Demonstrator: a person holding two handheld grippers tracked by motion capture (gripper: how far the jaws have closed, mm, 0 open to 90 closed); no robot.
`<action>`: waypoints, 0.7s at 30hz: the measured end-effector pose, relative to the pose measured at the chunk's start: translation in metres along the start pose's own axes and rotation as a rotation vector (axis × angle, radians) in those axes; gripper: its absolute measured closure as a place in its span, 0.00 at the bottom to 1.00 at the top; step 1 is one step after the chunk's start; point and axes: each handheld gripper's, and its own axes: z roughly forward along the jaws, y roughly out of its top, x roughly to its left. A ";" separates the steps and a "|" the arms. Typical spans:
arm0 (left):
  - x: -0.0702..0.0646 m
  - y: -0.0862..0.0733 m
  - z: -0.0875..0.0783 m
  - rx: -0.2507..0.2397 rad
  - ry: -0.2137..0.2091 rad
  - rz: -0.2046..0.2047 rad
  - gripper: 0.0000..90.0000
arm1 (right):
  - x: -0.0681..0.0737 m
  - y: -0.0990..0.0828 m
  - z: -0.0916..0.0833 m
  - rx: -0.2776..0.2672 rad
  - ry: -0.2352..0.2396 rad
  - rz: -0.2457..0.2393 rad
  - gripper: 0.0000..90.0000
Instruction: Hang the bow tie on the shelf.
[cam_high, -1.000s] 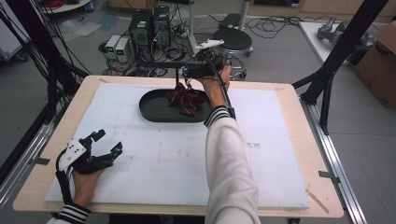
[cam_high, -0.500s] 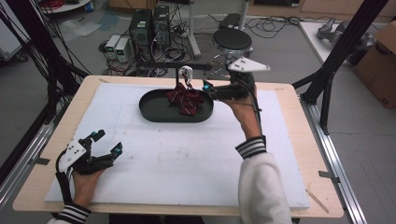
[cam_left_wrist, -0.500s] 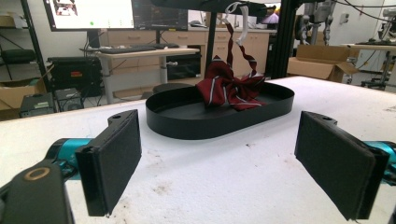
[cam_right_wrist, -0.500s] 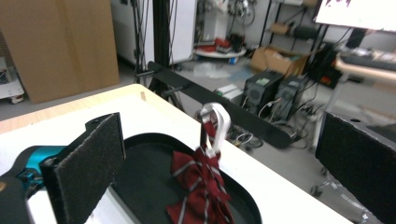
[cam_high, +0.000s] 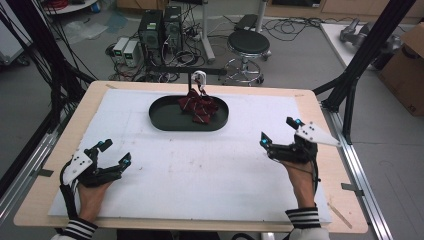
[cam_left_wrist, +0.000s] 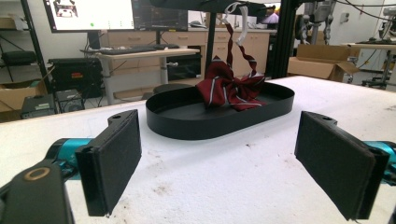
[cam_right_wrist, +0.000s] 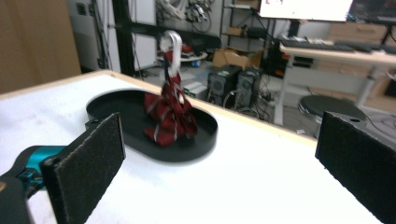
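Observation:
A dark red striped tie (cam_high: 200, 107) (cam_left_wrist: 229, 86) (cam_right_wrist: 169, 114) lies heaped in a black oval tray (cam_high: 167, 120) (cam_left_wrist: 187, 123) (cam_right_wrist: 201, 140) at the table's far middle. One strand of it runs up to a white hook (cam_high: 199, 78) (cam_right_wrist: 172, 44) on a black stand. My left gripper (cam_high: 115, 153) (cam_left_wrist: 219, 168) rests open at the near left of the table, nothing between its jaws. My right gripper (cam_high: 280, 131) (cam_right_wrist: 219, 172) is open and empty at the right side, well apart from the tray.
A white mat (cam_high: 210, 170) covers most of the wooden table (cam_high: 345, 200). Black frame posts (cam_high: 360, 65) stand at the table's corners. Behind the table are a stool (cam_high: 248, 45), computer towers (cam_high: 160, 30) and cables on the floor.
My right gripper has drawn back from the tray, moving toward the near right of the table and ending open and empty. The tie stays in the tray. The left gripper has not moved.

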 end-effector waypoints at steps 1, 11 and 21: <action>0.000 0.000 0.000 -0.001 0.000 0.001 0.17 | 0.001 -0.008 -0.007 -0.010 -0.006 -0.001 0.00; -0.001 0.000 0.000 -0.004 0.000 0.006 0.17 | 0.025 -0.087 -0.021 -0.086 -0.006 0.025 0.00; -0.001 0.000 0.000 -0.001 0.004 0.011 0.17 | 0.032 -0.103 -0.012 -0.067 -0.042 0.056 0.01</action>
